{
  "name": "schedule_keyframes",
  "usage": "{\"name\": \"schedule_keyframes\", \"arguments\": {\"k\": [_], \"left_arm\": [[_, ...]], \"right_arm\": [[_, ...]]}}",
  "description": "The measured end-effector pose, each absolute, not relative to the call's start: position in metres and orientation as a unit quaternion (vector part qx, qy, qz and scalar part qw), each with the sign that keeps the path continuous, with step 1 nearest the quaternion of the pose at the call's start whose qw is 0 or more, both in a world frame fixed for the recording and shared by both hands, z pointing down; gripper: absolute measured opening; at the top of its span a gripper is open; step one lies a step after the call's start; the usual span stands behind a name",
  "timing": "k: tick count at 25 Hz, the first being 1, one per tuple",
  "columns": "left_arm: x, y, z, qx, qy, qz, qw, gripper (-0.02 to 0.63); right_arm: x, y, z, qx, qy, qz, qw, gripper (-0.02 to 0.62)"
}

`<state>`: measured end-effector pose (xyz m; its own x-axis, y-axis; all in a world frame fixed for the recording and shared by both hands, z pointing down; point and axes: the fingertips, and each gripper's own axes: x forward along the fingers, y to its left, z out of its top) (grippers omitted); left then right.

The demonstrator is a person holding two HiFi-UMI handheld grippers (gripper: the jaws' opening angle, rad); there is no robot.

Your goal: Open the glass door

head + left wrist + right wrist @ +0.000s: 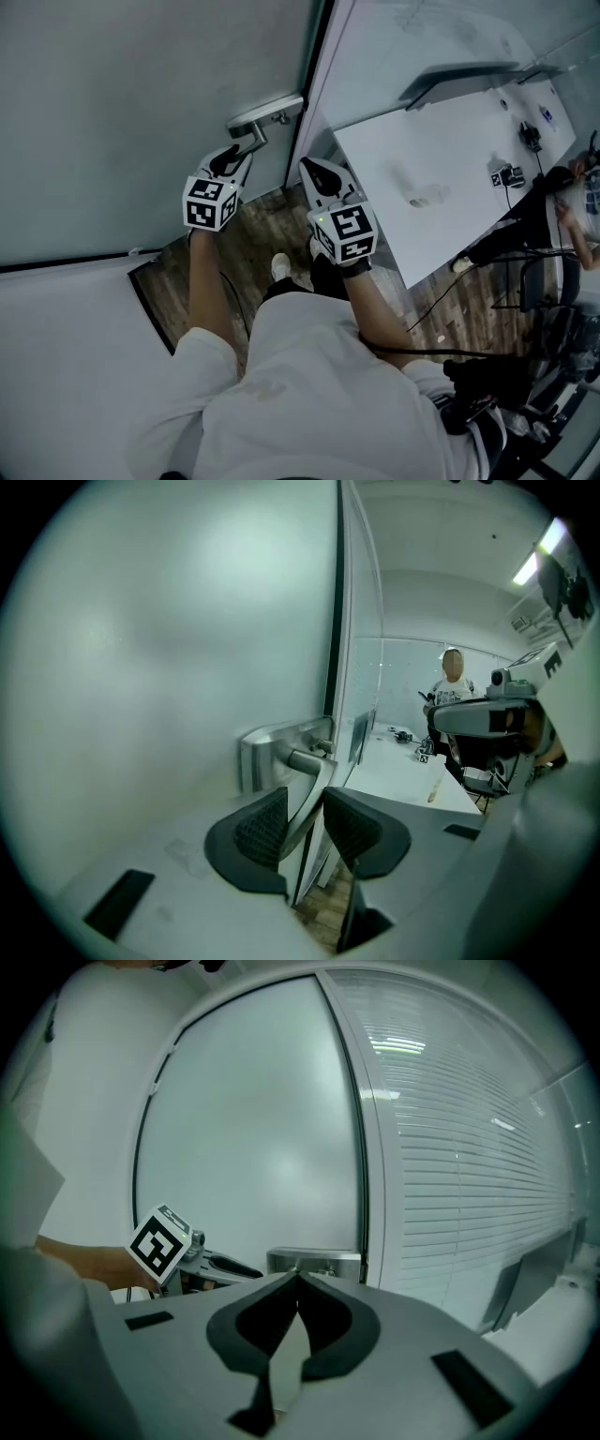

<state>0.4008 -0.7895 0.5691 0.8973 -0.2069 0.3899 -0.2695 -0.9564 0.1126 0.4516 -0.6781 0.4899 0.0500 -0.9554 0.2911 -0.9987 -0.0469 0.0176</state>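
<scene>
The frosted glass door (pixel 141 112) fills the left, and its metal lever handle (pixel 265 117) sits at the door's right edge. My left gripper (pixel 246 150) reaches up to that handle. In the left gripper view the lever (pixel 307 761) runs down between the jaws of this gripper (pixel 305 799); the ribbed pads (pixel 262 829) flank it and a thin gap still shows, so the gripper is open. My right gripper (pixel 307 167) hovers just right of the handle, by the door's dark edge. It is shut (pixel 296 1274) with nothing in it, and points at the handle plate (pixel 314 1262).
A glass wall with blinds (pixel 469 1147) stands right of the door frame (pixel 314 84). Behind it are a white table (pixel 450 169) and a seated person (pixel 572 197). Wooden floor (pixel 253 244) lies under my feet, and a chair (pixel 548 281) stands at the right.
</scene>
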Motion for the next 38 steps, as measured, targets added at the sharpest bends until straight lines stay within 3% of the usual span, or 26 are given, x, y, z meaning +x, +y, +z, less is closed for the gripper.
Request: {"name": "schedule_keyframes", "arguments": {"k": [4, 10, 25, 38], "left_arm": [[0.399, -0.783, 0.569, 0.968, -0.121, 0.210, 0.058, 0.123], [0.398, -0.766, 0.560, 0.956, -0.115, 0.269, -0.033, 0.112], [0.383, -0.719, 0.565, 0.907, -0.155, 0.376, -0.107, 0.112], [0.364, -0.656, 0.571, 0.875, -0.188, 0.430, -0.119, 0.114]], "right_arm": [[0.440, -0.670, 0.488, 0.716, -0.682, 0.094, 0.114, 0.003], [0.437, -0.655, 0.481, 0.721, -0.679, 0.080, 0.114, 0.003], [0.446, -0.575, 0.434, 0.708, -0.699, 0.042, 0.086, 0.003], [0.470, -0.480, 0.412, 0.695, -0.716, 0.028, 0.052, 0.003]]}}
